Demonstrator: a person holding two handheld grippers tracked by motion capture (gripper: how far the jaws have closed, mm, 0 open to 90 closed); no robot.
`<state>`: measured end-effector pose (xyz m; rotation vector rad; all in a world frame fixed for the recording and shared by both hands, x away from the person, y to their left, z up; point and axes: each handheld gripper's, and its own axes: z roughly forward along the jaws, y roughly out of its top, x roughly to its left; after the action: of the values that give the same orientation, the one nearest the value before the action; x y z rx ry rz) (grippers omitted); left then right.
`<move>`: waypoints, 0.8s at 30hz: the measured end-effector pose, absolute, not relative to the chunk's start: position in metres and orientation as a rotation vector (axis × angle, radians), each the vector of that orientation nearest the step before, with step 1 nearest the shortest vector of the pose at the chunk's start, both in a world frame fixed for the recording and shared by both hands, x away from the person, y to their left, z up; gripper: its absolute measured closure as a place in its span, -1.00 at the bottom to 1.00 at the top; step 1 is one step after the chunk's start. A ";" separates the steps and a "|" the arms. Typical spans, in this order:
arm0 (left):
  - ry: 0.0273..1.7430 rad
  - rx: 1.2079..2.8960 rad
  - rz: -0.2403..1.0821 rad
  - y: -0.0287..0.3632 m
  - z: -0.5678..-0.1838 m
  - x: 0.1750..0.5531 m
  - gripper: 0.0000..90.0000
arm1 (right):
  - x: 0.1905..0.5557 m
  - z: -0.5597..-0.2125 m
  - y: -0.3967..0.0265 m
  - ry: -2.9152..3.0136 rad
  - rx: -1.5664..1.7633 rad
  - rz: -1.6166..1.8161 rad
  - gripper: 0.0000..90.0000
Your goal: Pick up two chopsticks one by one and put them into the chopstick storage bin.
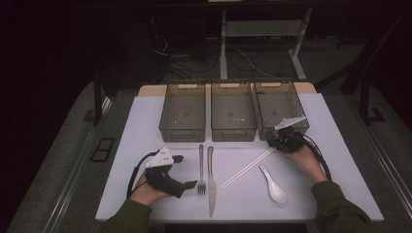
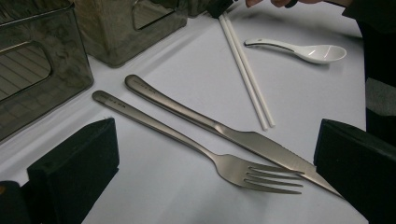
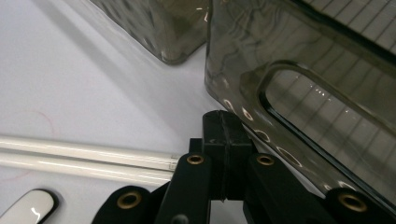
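A metal fork and a knife lie side by side at the table's middle, with a pair of white chopsticks and a white ceramic spoon to their right. My left gripper rests just left of the fork, open. In the left gripper view its black jaws stand wide apart on either side of the fork and knife. My right gripper sits at the chopsticks' far end, against the right bin. Its jaws are pressed together, with the chopstick tips lying beside them.
Three translucent grey bins stand in a row at the back of the white mat. The right bin's handle wall is very close to my right gripper. Open mat lies in front of the cutlery.
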<state>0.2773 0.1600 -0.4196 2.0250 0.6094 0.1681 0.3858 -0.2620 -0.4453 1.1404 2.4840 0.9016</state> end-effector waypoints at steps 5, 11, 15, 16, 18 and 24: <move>0.609 2.025 0.167 0.159 -0.420 0.277 -1.00 | 0.384 -0.444 -0.265 2.486 1.141 0.883 0.99; 0.607 2.025 0.166 0.159 -0.420 0.277 -1.00 | 0.381 -0.443 -0.271 2.490 1.150 0.865 0.99; 0.606 2.023 0.165 0.159 -0.420 0.277 -1.00 | 0.378 -0.443 -0.275 2.491 1.149 0.855 1.00; 0.604 2.024 0.166 0.159 -0.420 0.277 -1.00 | 0.377 -0.443 -0.276 2.492 1.150 0.856 0.99; 0.598 2.026 0.168 0.159 -0.419 0.277 -1.00 | 0.376 -0.443 -0.278 2.495 1.152 0.851 0.99; 0.598 2.026 0.167 0.159 -0.419 0.276 -1.00 | 0.370 -0.442 -0.283 2.505 1.161 0.839 1.00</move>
<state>0.2763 0.1592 -0.4190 2.0255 0.5984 0.1667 0.3696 -0.2834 -0.4416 1.1610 2.5046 0.8392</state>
